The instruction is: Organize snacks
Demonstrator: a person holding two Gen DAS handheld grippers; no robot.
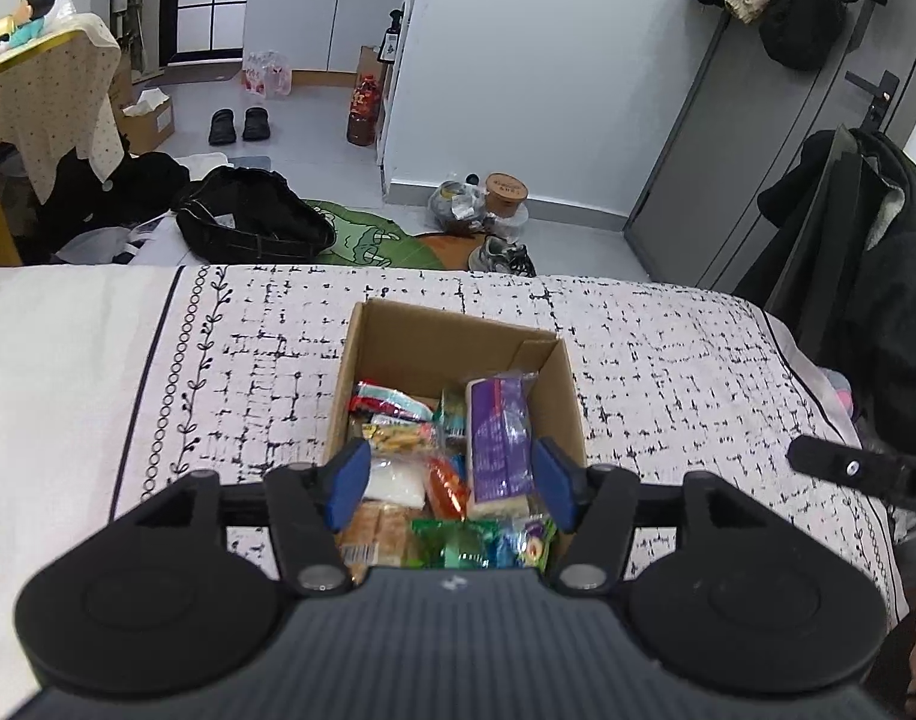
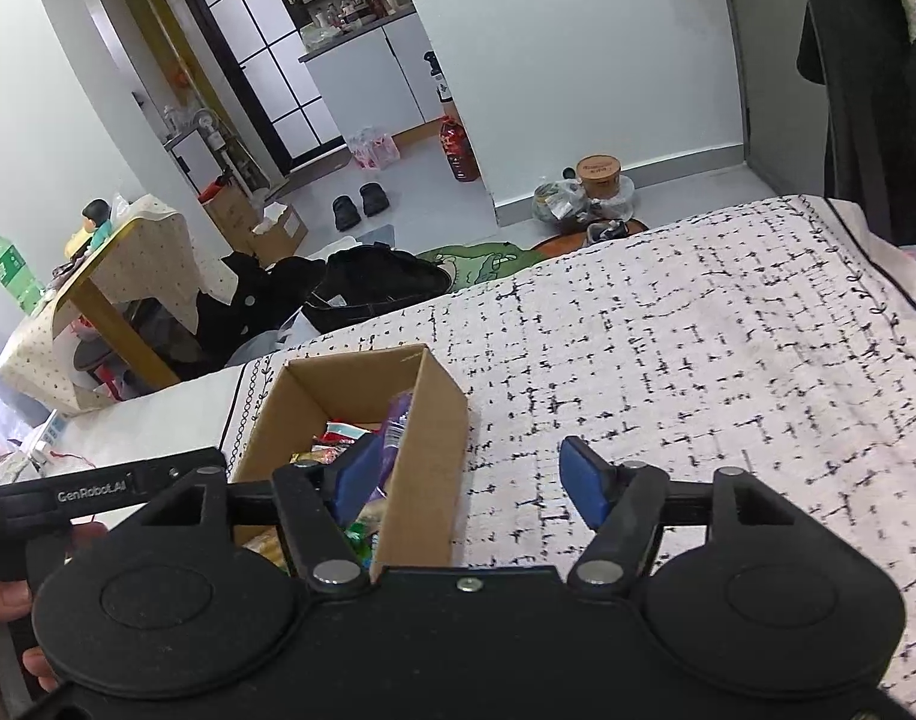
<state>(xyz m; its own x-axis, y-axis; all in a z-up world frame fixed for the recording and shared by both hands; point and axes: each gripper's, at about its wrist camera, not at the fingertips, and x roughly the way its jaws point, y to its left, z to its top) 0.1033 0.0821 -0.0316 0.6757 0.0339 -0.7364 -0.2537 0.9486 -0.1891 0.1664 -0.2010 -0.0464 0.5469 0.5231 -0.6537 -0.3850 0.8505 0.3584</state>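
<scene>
An open cardboard box (image 1: 371, 348) sits on the patterned bedspread (image 1: 667, 372) and holds several snack packets. A purple packet (image 1: 498, 438) leans against its right wall, with an orange packet (image 1: 446, 486), a white packet (image 1: 395, 480) and a green packet (image 1: 452, 543) beside it. My left gripper (image 1: 452, 483) is open and empty, hovering over the box. My right gripper (image 2: 472, 483) is open and empty, straddling the right wall of the box (image 2: 425, 450); its left finger is over the box, its right finger over the bedspread (image 2: 697, 360).
The bed's far edge drops to a floor with a black bag (image 1: 254, 222), a green rug (image 1: 374, 237), shoes (image 1: 502, 258) and a dark jacket on a chair (image 1: 865, 276). The left gripper's side shows in the right wrist view (image 2: 98, 489).
</scene>
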